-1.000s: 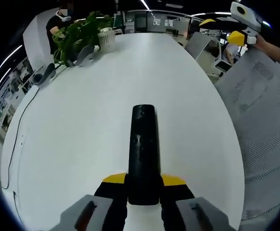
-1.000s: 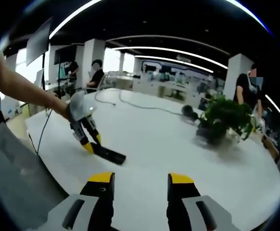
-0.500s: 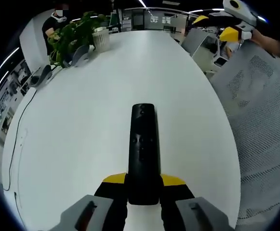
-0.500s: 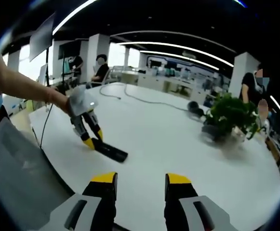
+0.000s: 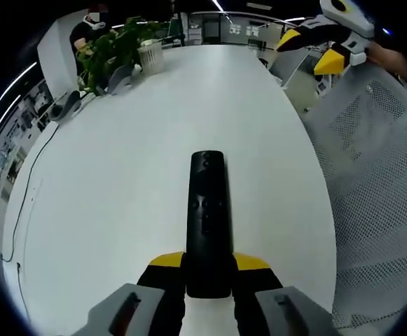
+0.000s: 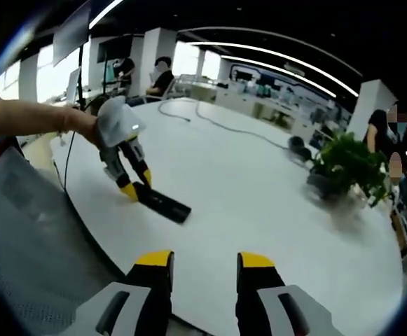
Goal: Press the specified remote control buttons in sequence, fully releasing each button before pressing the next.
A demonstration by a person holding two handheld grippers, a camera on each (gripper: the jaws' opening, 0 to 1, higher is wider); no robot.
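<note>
My left gripper (image 5: 209, 269) pinches the near end of the black remote (image 5: 208, 220), which runs straight ahead from its jaws, button face up, over the white table (image 5: 119, 196). My right gripper (image 6: 197, 264) is spread and empty, hovering at the table edge, with the remote well ahead and to its left. To press well, I'd keep the left grip steady and level, bring one right jaw tip squarely down on the target button, then lift clear. Beyond, a potted plant (image 6: 347, 164) stands far off.
</note>
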